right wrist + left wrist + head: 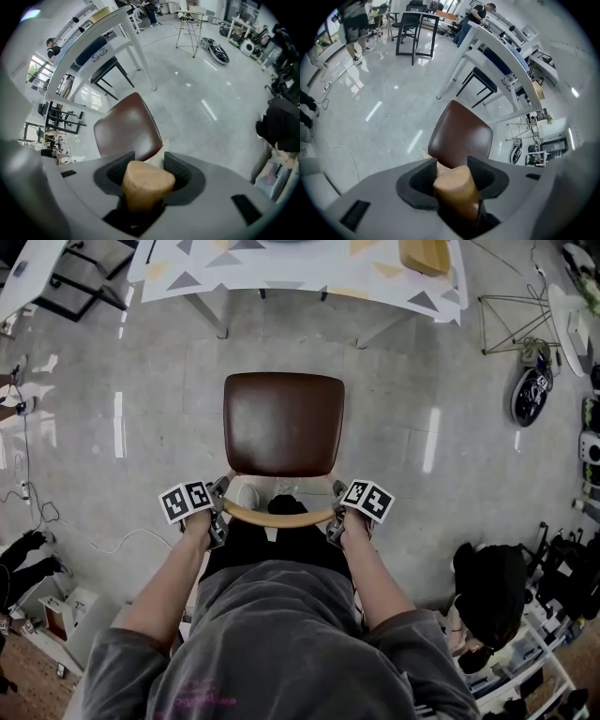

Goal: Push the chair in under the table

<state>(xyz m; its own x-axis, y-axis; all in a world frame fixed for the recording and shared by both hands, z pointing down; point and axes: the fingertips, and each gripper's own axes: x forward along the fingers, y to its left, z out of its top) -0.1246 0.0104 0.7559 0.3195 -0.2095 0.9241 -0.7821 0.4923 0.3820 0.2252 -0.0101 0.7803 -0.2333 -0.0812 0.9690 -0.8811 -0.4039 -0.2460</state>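
Head view is showing the chair point(283, 423) standing on the floor point(422, 381), apart from the table point(281, 277) ahead; it is looking rigid and fairly light, probably sliding easily. The left hand-held gripper point(452, 176) and right hand-held gripper point(147, 178) are each clamping an end of its curved wooden back rail point(278, 516).

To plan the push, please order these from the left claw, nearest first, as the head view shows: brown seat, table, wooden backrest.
1. wooden backrest: gripped in the left claw itself.
2. brown seat: just ahead of the backrest.
3. table: farthest, at the picture's top.
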